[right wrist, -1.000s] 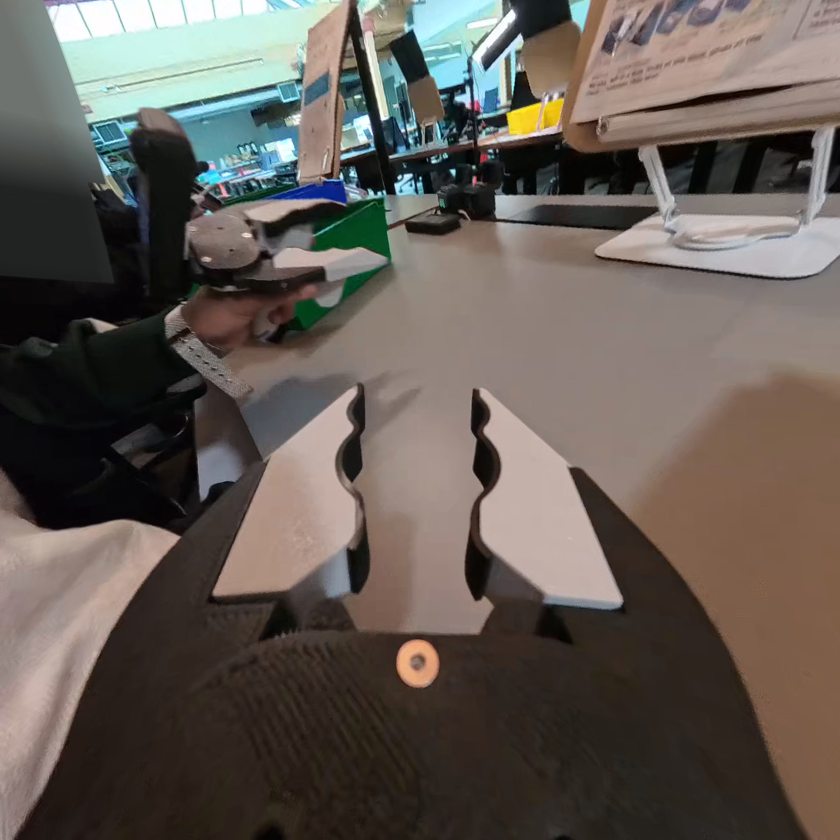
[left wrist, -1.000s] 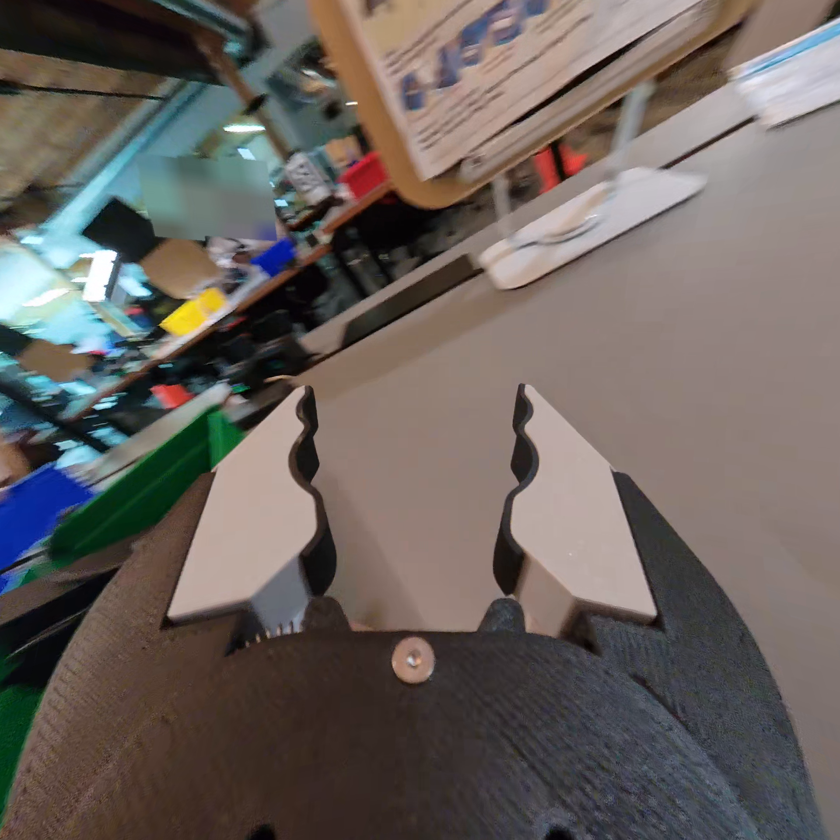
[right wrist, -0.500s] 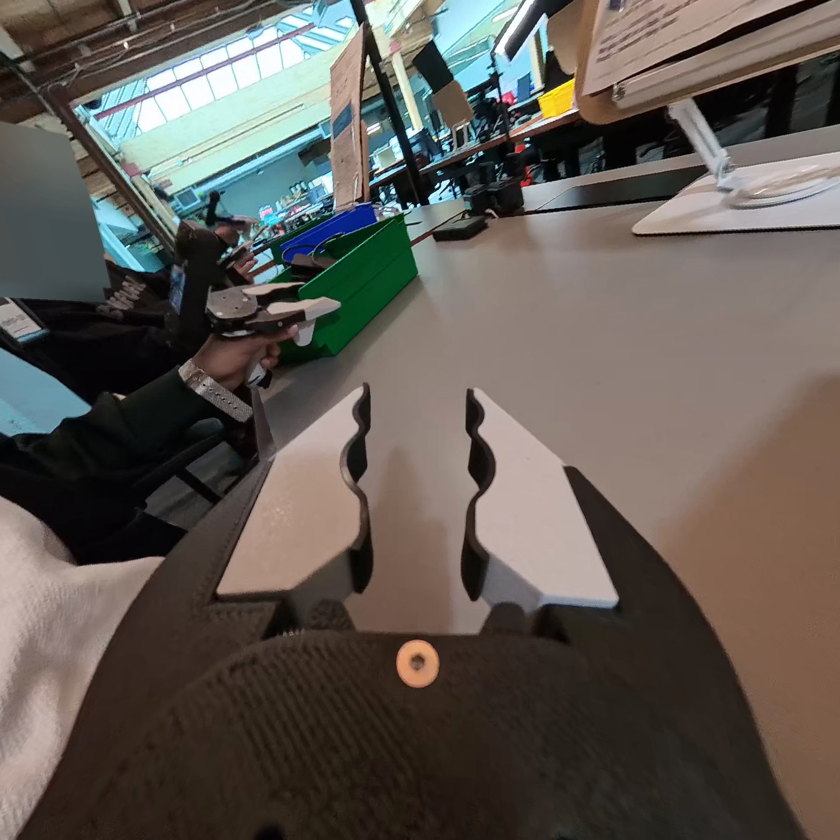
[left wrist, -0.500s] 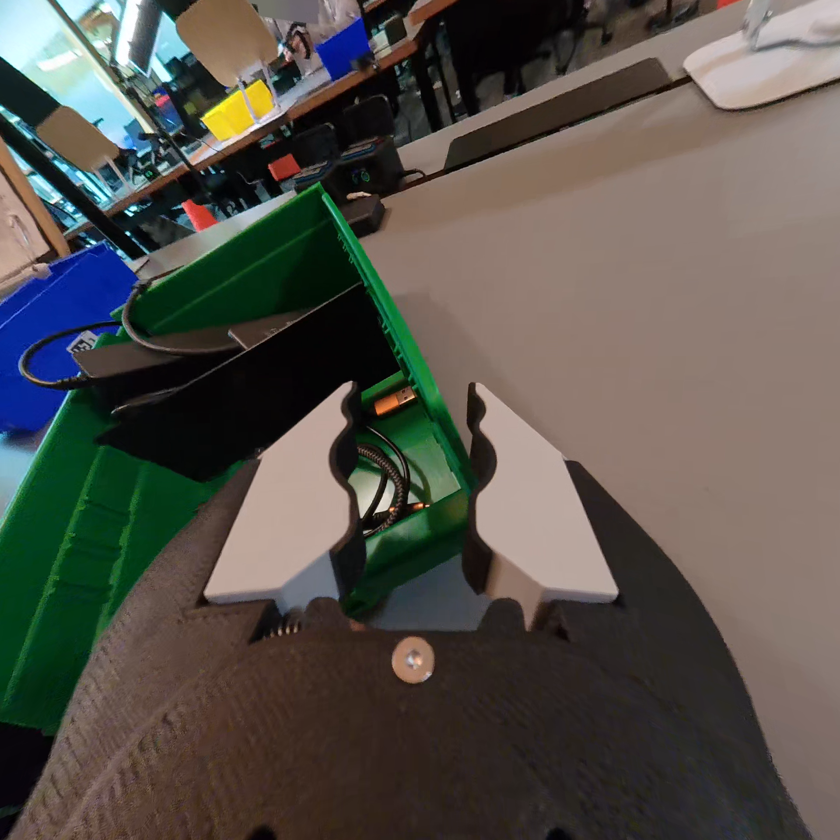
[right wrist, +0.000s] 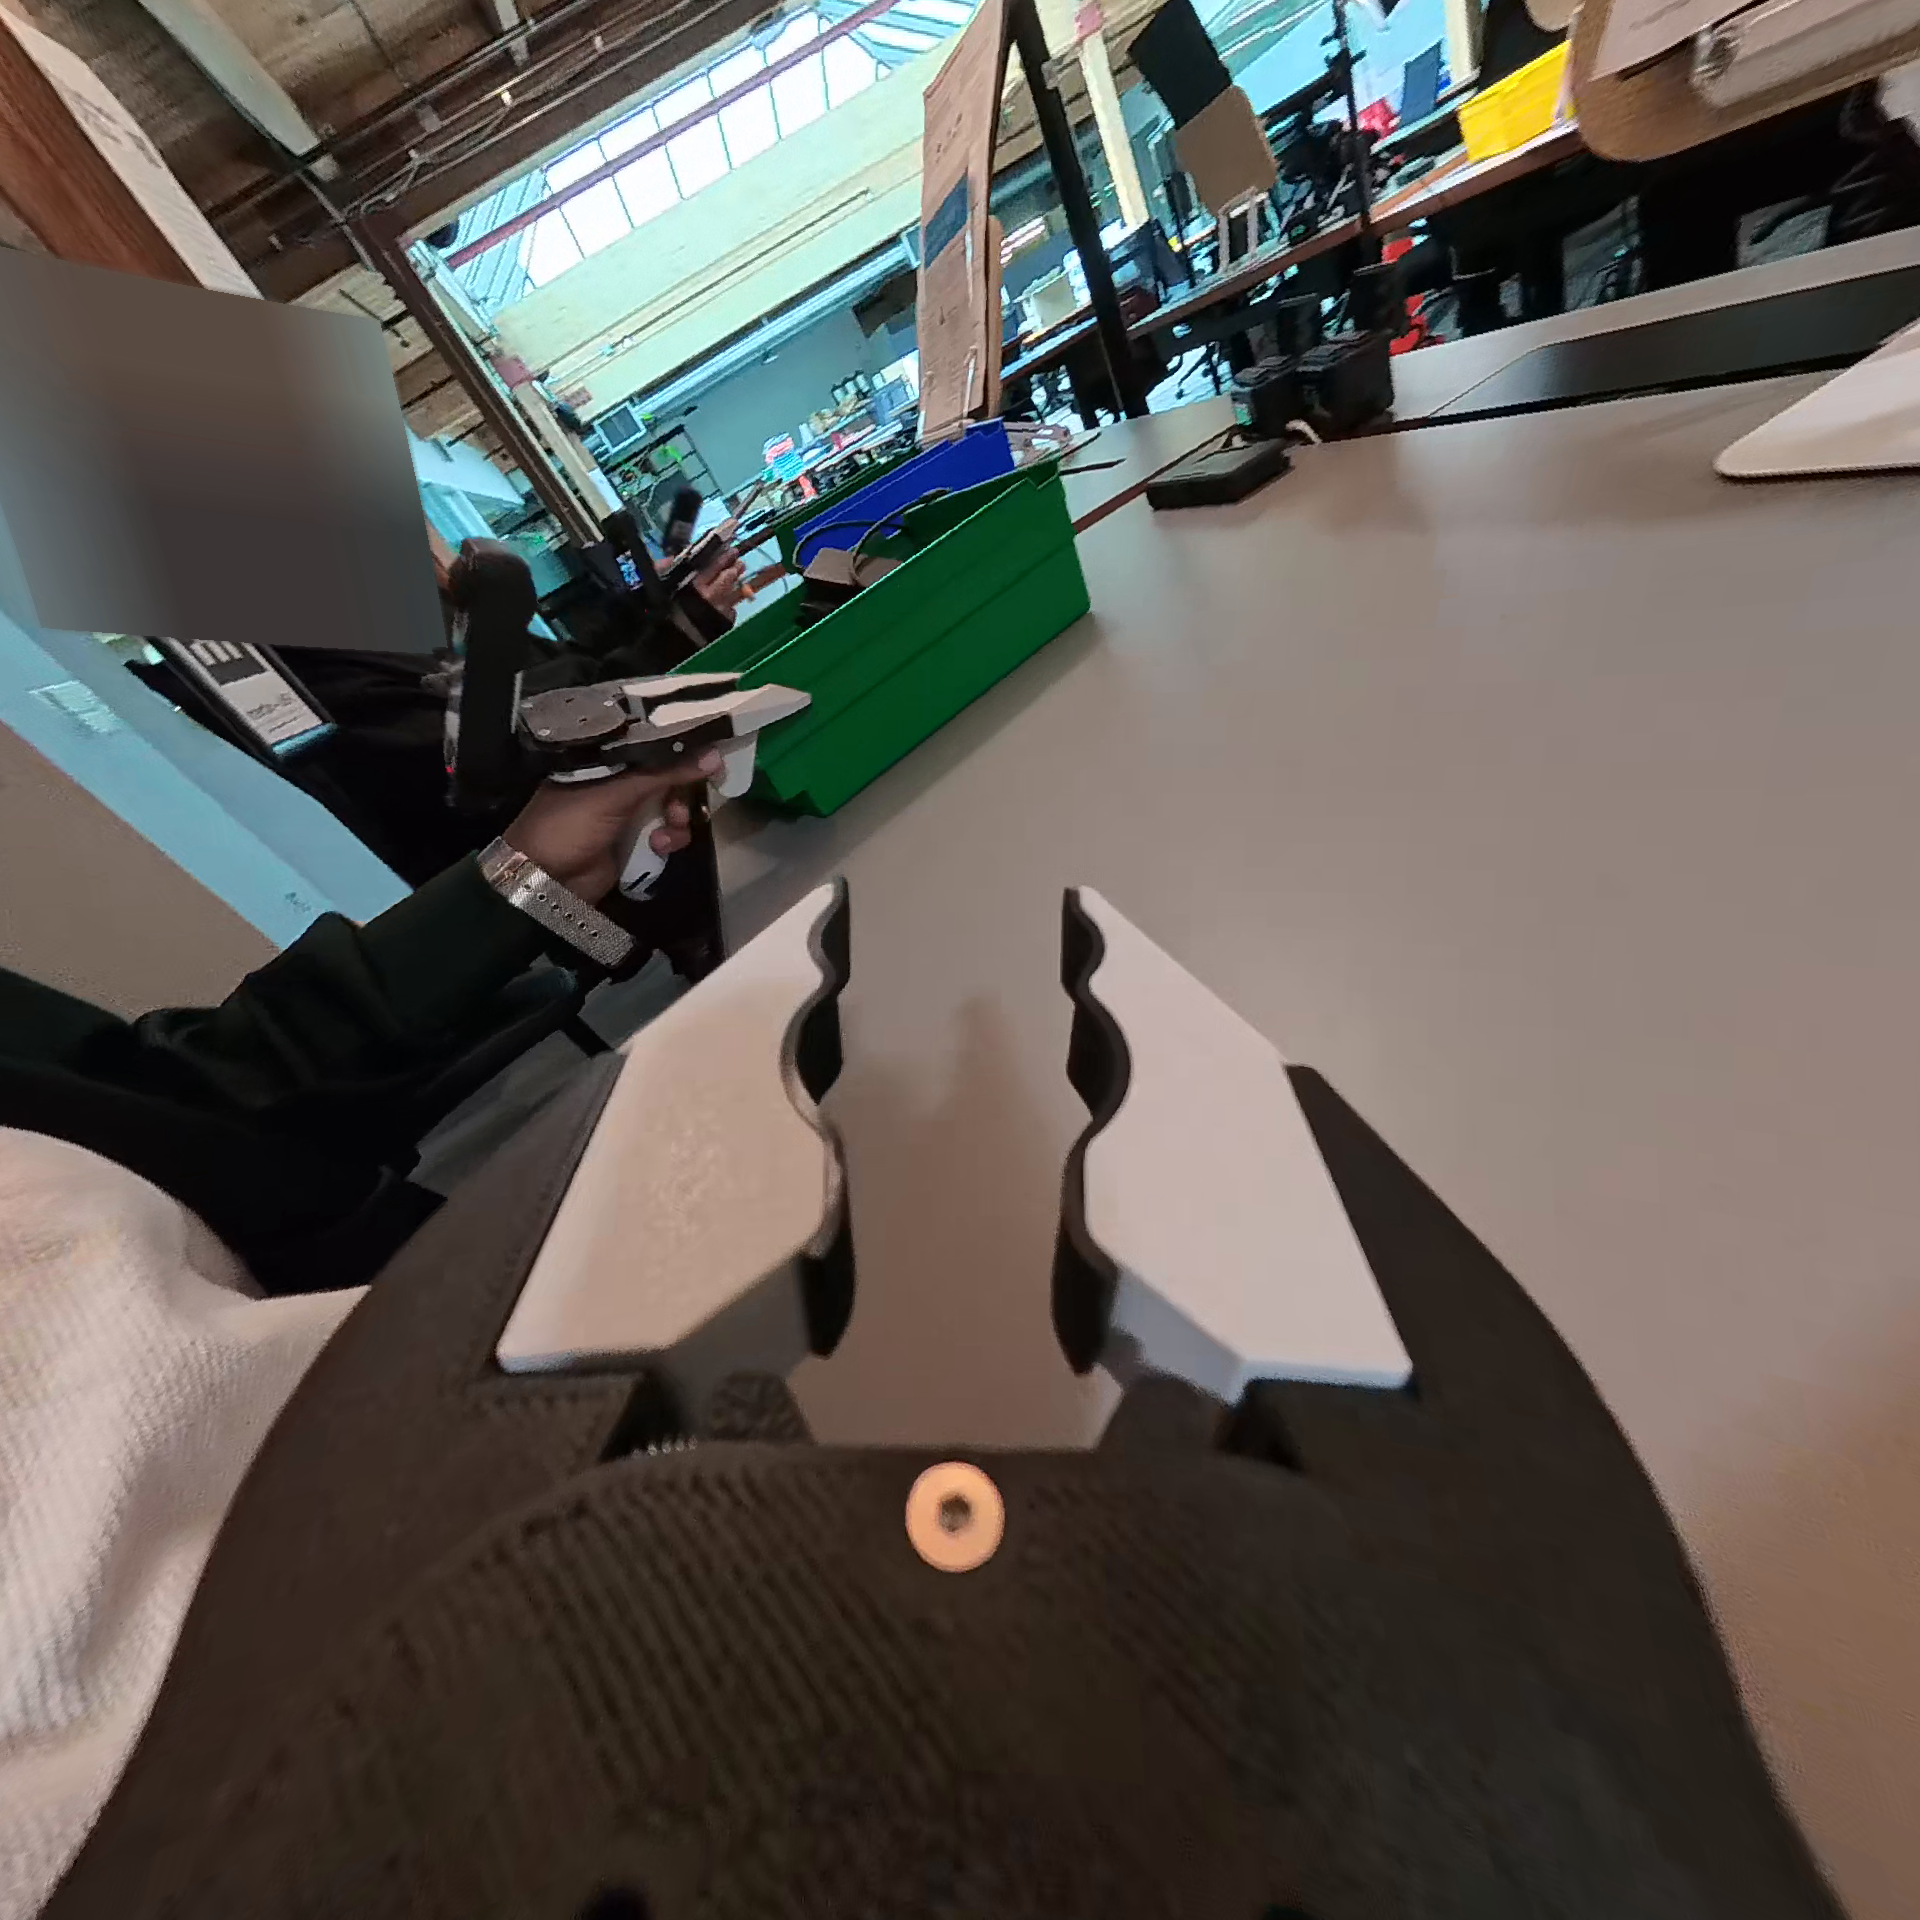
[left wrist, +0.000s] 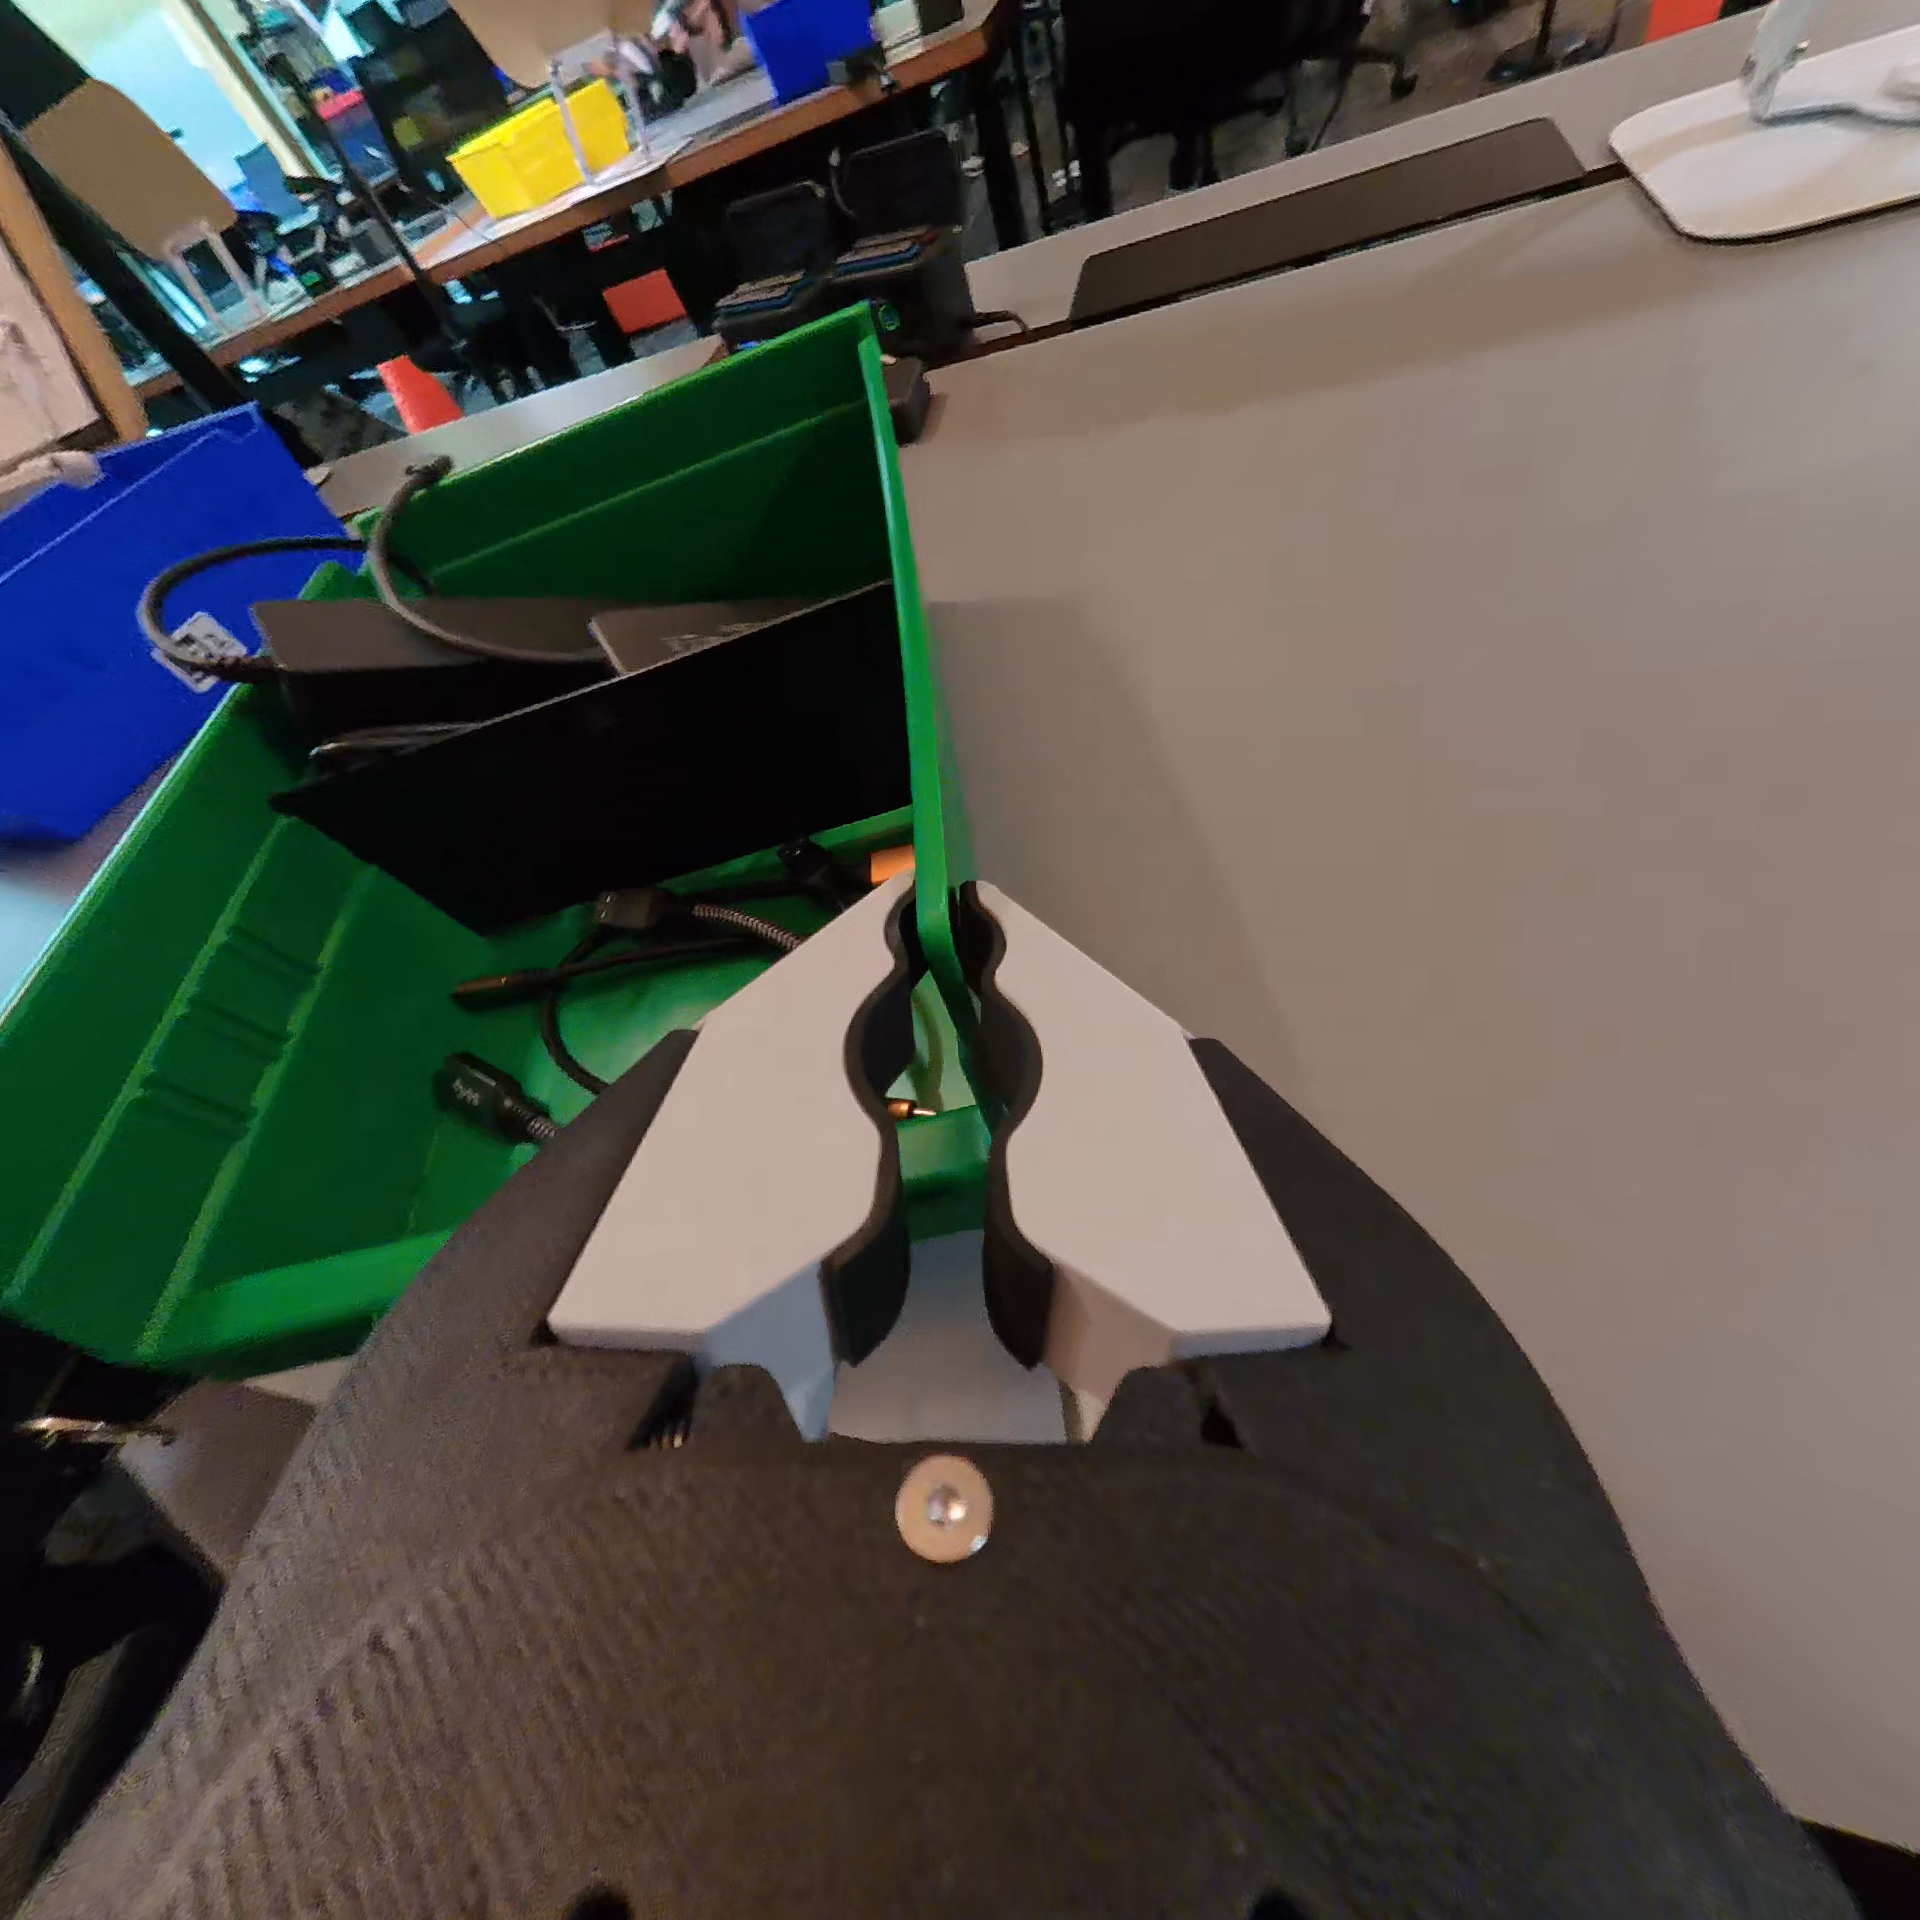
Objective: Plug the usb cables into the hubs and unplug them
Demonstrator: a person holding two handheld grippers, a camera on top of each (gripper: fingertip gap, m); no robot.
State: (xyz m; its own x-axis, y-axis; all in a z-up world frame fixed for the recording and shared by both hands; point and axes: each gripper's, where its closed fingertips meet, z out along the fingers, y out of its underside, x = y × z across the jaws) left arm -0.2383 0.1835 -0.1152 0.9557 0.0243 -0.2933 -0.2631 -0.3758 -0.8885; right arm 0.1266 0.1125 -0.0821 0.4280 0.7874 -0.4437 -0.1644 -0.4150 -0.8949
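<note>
USB cables, dark and braided with metal plugs [left wrist: 665, 925], lie loose in the near compartment of the green plastic bin [left wrist: 260, 1039], and not one of them is plugged in as far as I can see. Behind a black divider sit the flat dark grey hubs [left wrist: 436, 639], one with its own black lead looping over the bin's rim. So the job looks barely started: nothing lifted out, nothing mated, all the plugging and unplugging yet to do.

The left tool [left wrist: 940, 904] has its grey fingers pinched on the bin's thin right-hand wall, close to the near corner, jaws nearly together with the green edge between them. My read is that it means to drag or steady the bin, not pick a cable.

The right tool [right wrist: 956, 914] hovers over bare grey table [right wrist: 1455, 831], jaws apart and holding nothing, well away from the bin, which sits far off to its left. A blue plastic bin [left wrist: 94, 623] stands just beyond the green one.
</note>
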